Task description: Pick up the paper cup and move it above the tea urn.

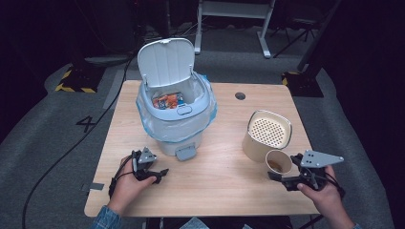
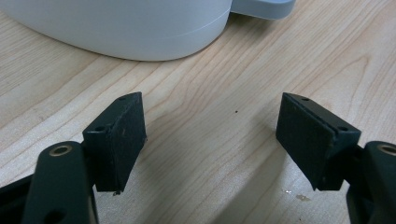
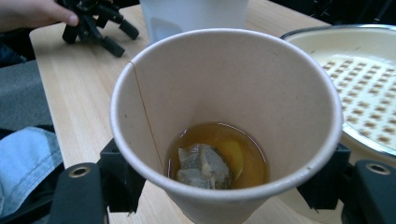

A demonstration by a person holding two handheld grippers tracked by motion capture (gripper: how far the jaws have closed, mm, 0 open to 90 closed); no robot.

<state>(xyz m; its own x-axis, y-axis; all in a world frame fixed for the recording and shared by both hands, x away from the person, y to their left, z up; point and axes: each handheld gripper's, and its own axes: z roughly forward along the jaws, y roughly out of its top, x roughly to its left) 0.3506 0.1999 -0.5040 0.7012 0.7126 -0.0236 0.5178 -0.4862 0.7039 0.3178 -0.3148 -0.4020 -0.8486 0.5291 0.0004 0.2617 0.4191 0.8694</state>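
Bin up at the back of the table, lid flipped open, blue liner round the rim, an orange packet lying inside. Right beside the paper cup stands a cream container with a perforated top, close against it. The right gripper has both jaws pressed on the paper cup's sides near the table's right front; amber liquid and a teabag sit in the bottom. The left gripper rests on the wood just before the bin, jaws spread wide, nothing between them.
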